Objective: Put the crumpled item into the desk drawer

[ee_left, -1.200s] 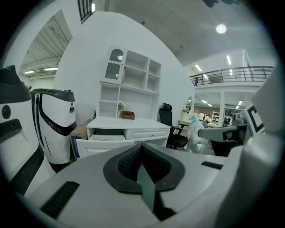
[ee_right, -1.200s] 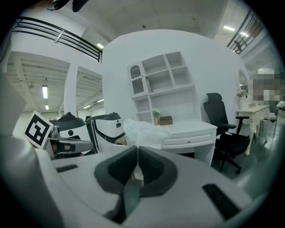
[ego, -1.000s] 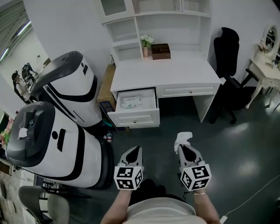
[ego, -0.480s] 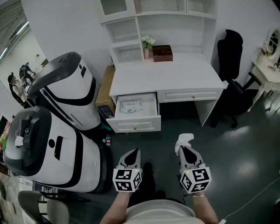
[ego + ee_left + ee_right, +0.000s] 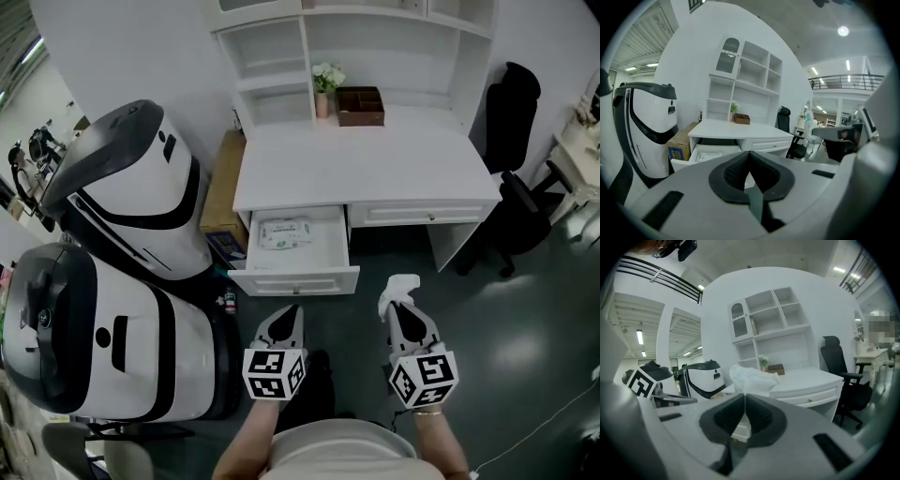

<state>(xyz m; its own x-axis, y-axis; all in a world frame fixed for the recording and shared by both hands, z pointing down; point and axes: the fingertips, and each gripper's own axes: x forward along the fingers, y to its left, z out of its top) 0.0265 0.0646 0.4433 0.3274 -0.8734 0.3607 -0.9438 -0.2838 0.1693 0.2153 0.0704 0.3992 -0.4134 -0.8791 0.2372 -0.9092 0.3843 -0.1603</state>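
The right gripper has its jaws pinched together on the crumpled item, a white wad held in the air over the dark floor. It is in front of the table and short of it. Most of the wad stands out beyond the jaw tips, so the grip seems to be on a thin fold only. A quick swing could shake it loose, and it would land on the floor, not in the drawer.

The drawer is pulled out, ahead and to the left of the right gripper. The reach therefore runs forward and across, towards the left gripper. That one has its jaws together with nothing in them. If it stays level with the other, the two could knock during the crossing.

A flat white packet already lies in the drawer and covers much of its bottom. The wad may come to rest on it. Released too early, it could catch the front wall and roll out. A light, springy wad may also cling to a jaw when they part, so a release low inside the drawer looks safest.
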